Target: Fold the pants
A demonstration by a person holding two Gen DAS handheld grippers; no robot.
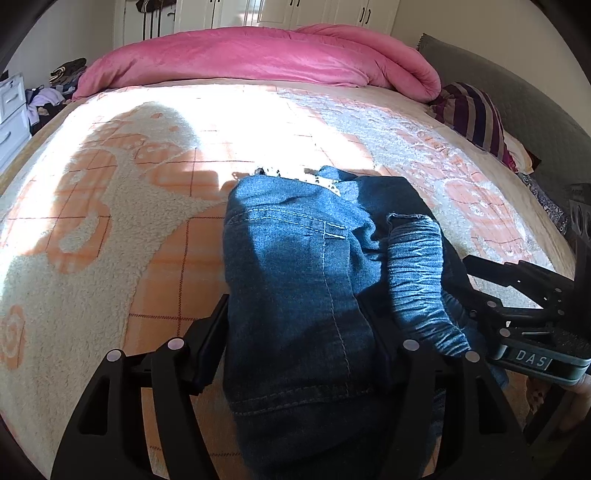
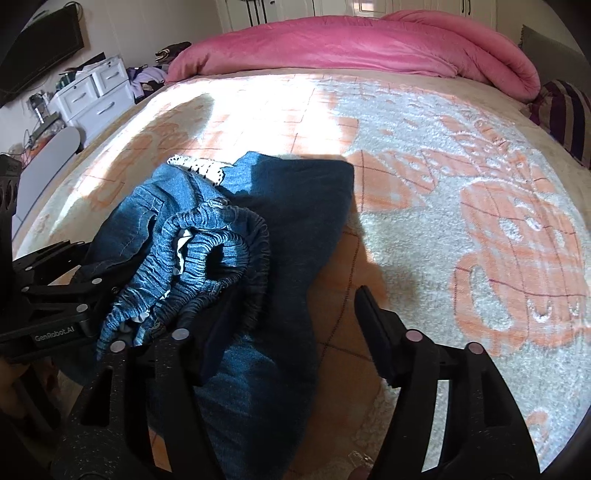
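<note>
Lying bunched on the bed blanket: blue jeans. Left gripper jaws spread around denim. Right gripper jaws spread too.

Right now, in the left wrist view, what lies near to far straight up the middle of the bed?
Left tool → blue jeans → white dotted fabric edge → sunlit cream-and-orange blanket → rolled pink duvet → white wardrobe doors.
</note>
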